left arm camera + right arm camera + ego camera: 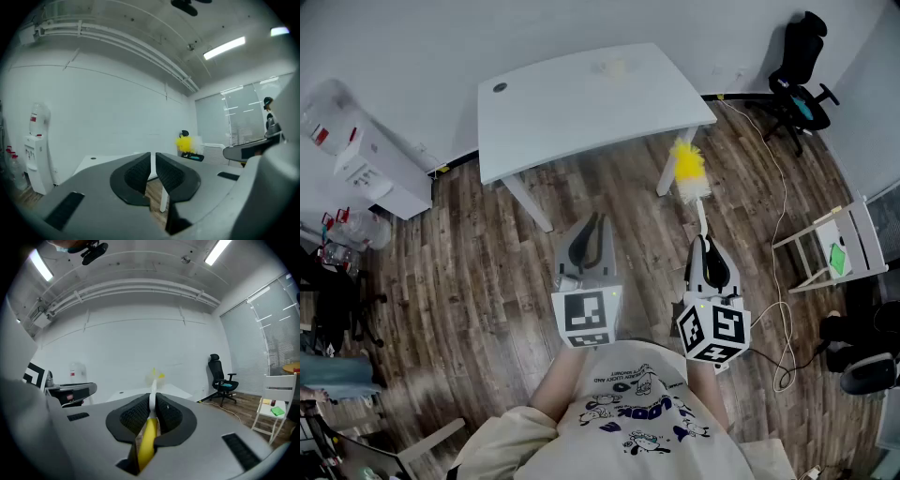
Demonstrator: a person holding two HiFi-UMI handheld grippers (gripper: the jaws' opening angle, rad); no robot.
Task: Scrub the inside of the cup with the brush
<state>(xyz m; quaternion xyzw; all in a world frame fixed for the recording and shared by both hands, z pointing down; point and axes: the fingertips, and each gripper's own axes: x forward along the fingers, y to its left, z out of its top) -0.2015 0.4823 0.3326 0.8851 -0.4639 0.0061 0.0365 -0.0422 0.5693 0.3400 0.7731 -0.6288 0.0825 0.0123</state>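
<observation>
Wood floor (pixel 487 272) with a white table (pixel 562 103) standing ahead of the person. Left gripper (pixel 598 225): jaws all but together, nothing between them. Right gripper (pixel 703 244): jaws clamped on the yellow handle of the brush (pixel 687 169), long axis forward, bristles short of the table's near right corner. The pale object by the table's far edge, probably the cup (pixel 614 67), lies ahead-left of the bristles, well apart, roughly in line with the left gripper.
</observation>
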